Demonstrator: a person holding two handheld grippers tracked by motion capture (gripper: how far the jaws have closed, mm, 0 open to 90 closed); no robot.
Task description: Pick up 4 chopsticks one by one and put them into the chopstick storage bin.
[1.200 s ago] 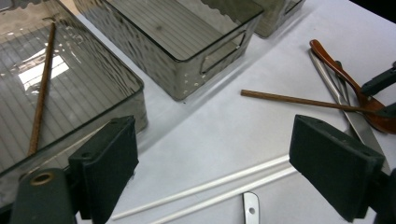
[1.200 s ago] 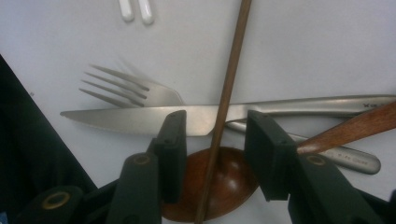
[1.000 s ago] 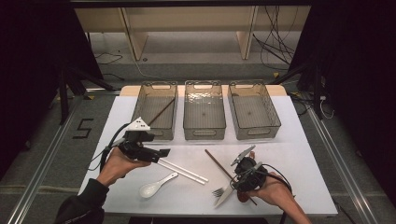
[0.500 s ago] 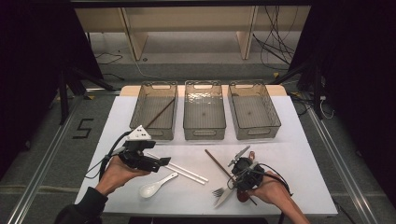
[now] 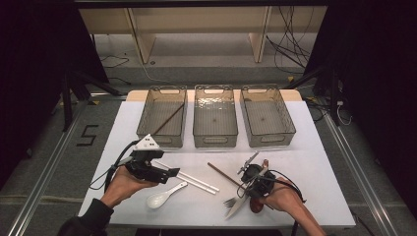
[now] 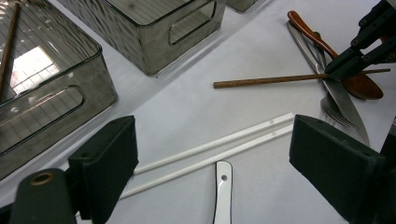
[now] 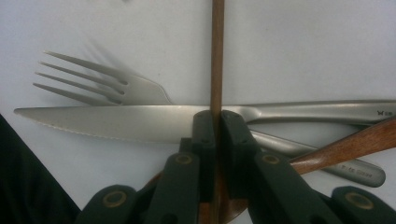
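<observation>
My right gripper (image 7: 216, 126) is shut on a brown wooden chopstick (image 7: 217, 56), which lies across a steel knife (image 7: 116, 119) beside a fork (image 7: 107, 84) and a wooden spoon (image 7: 355, 142). In the high view this gripper (image 5: 246, 186) is at the table's front right, over that pile. My left gripper (image 5: 171, 173) hangs open, jaws wide apart, just above a pair of white chopsticks (image 6: 219, 144) and a white spoon's handle (image 6: 223, 191), holding nothing. The white spoon (image 5: 162, 196) lies near the front edge.
Three clear grey bins stand in a row at the back: left (image 5: 147, 118), middle (image 5: 215, 140), right (image 5: 287, 118). The left bin holds one brown chopstick (image 5: 169, 119). The white table (image 5: 319, 162) ends close behind the bins.
My left gripper has come down and toward the near edge, closing in on the white chopsticks. The right gripper has stayed over the cutlery pile.
</observation>
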